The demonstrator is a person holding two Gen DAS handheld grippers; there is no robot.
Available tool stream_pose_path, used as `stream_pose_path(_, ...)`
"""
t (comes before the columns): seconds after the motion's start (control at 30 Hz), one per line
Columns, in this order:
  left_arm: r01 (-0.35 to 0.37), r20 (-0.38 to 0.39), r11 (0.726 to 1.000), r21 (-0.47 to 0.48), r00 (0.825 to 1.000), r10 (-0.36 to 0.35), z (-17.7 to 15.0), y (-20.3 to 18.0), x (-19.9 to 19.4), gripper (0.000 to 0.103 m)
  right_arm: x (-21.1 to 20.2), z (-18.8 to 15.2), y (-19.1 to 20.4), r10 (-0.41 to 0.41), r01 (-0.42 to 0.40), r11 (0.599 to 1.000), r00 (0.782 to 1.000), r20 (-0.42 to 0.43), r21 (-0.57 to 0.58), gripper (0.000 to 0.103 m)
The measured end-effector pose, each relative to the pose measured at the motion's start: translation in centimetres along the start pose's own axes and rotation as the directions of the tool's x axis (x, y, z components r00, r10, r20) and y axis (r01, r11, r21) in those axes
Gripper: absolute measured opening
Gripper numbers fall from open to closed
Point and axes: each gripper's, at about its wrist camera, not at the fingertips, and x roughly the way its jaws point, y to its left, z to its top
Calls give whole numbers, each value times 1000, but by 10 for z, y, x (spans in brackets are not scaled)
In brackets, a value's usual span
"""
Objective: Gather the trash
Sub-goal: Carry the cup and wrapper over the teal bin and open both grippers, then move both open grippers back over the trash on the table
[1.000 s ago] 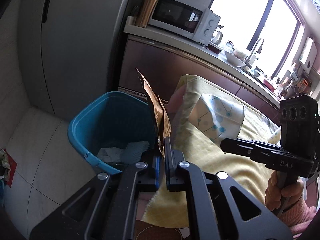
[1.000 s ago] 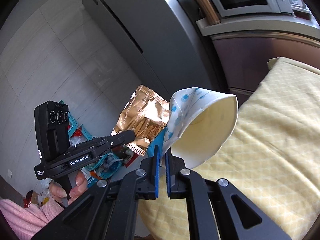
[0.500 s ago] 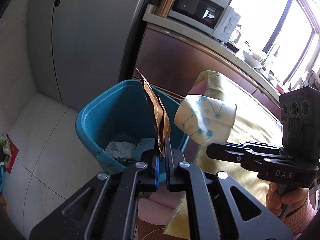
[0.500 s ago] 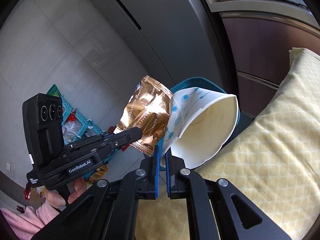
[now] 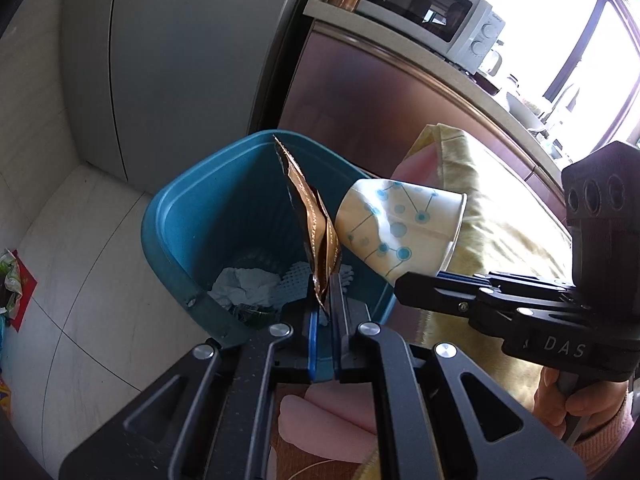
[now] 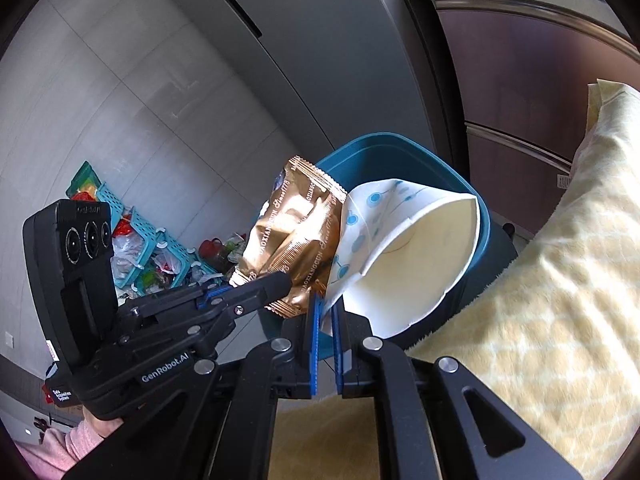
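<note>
My left gripper [image 5: 325, 280] is shut on a crumpled gold-brown snack wrapper [image 5: 314, 224], which stands edge-on above the open blue bin [image 5: 180, 204]. Crumpled paper [image 5: 244, 284] lies at the bin's bottom. My right gripper [image 6: 325, 300] is shut on the rim of a squashed white paper cup [image 6: 404, 264] with blue dots, held over the bin's near side. In the left wrist view the cup [image 5: 400, 232] hangs just right of the wrapper, pinched by the right gripper [image 5: 404, 284]. In the right wrist view the wrapper [image 6: 296, 236] sits in the left gripper [image 6: 280, 280], touching the cup, in front of the bin [image 6: 384, 152].
A grey fridge [image 5: 180, 60] stands behind the bin. A brown cabinet [image 5: 380, 92] carries a microwave [image 5: 432, 4]. A yellow cloth [image 6: 560, 280] covers the surface at the right. Teal baskets of clutter [image 6: 136, 248] sit on the tiled floor [image 5: 80, 280].
Both grippers have moved toward and down over the blue bin, still holding the wrapper and the cup. The bin now fills more of both views, and the cup sits closer beside the wrapper.
</note>
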Motion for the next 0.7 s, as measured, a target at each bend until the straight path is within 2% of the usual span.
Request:
stream_pose_path(0.23, -6, -34, 1000, -22, 999, 6, -5, 3, 18, 7, 4, 6, 7, -27, 27, 1000, 1000, 4, -12, 7)
stream_pose_path(0.57, -5, -64, 999, -48, 998, 2, -8, 10, 34, 26, -10, -1, 2, -35, 36, 999, 999, 40, -12, 15)
stream_pose_path(0.7, -11, -44, 999, -40, 999, 9, -8, 8, 29, 27, -24, -9, -6, -22, 22, 1000, 998, 63, 6, 17)
